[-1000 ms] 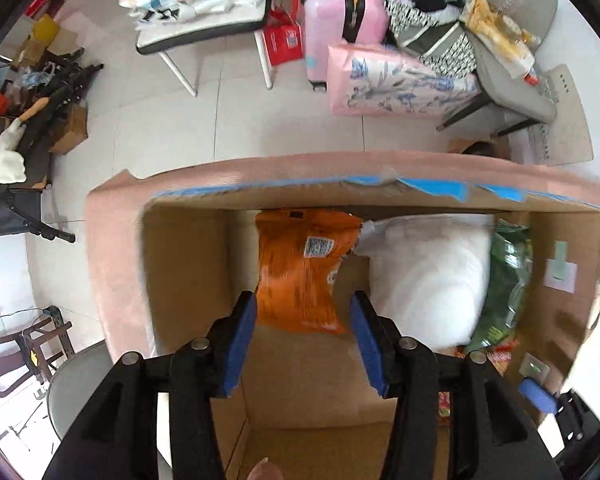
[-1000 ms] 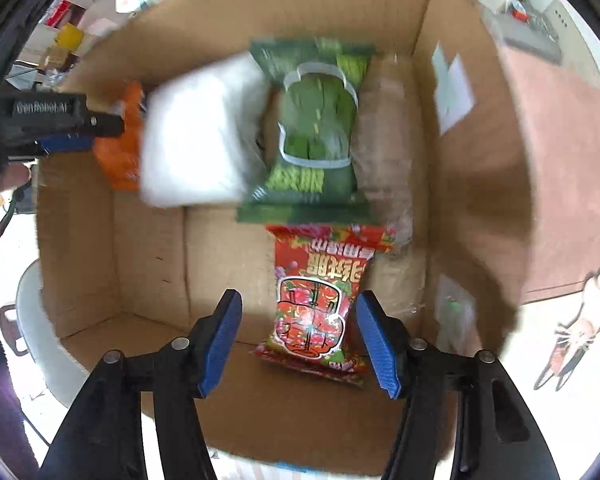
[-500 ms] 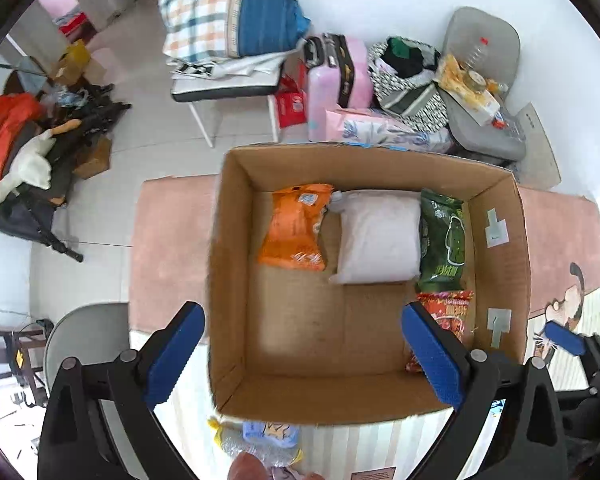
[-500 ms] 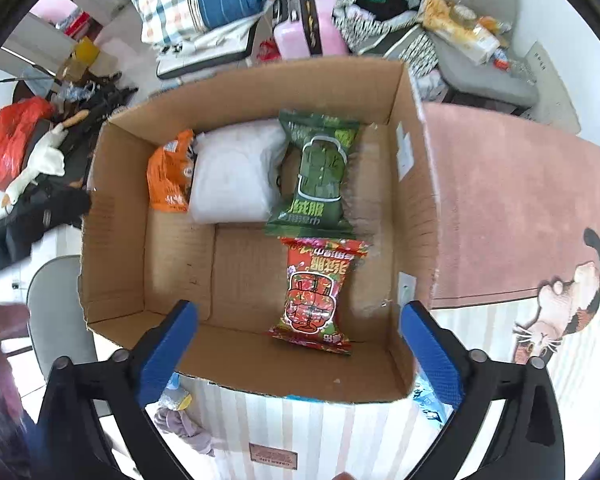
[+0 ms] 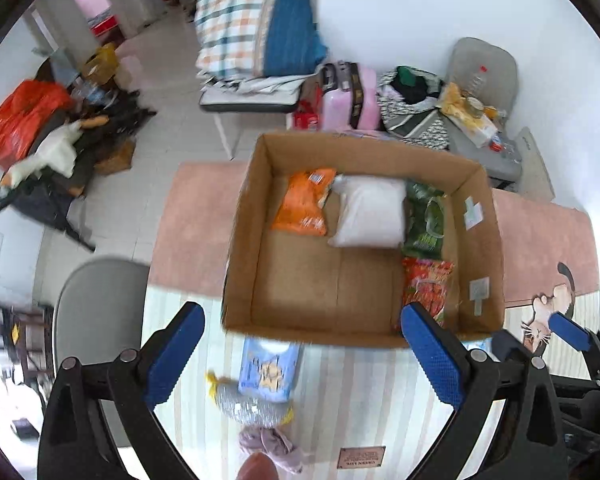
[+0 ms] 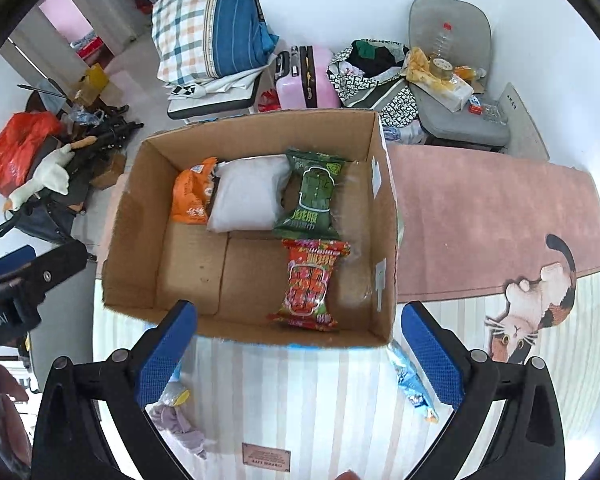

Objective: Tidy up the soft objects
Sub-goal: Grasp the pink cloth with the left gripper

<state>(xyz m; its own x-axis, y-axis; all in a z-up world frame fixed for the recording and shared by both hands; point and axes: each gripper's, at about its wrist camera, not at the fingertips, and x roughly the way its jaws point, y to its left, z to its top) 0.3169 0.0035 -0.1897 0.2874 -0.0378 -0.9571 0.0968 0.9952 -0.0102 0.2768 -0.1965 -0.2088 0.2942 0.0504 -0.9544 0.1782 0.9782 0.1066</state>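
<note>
Our open brown cardboard box [image 6: 384, 216] holds an orange packet [image 6: 190, 192], white pillow bag [image 6: 250, 196], green packet [image 6: 312, 196] and red packet [image 6: 310, 284]. Our left gripper [image 5: 300, 356] and right gripper [image 6: 300, 354] hover above its near edge, jaws wide apart, empty.

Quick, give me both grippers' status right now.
Left gripper: jaws wide open, holding nothing.
Right gripper: jaws wide open, holding nothing.

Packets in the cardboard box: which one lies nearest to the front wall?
The red packet. It lies alone in front of the green packet; orange, white and green line the back wall.
</note>
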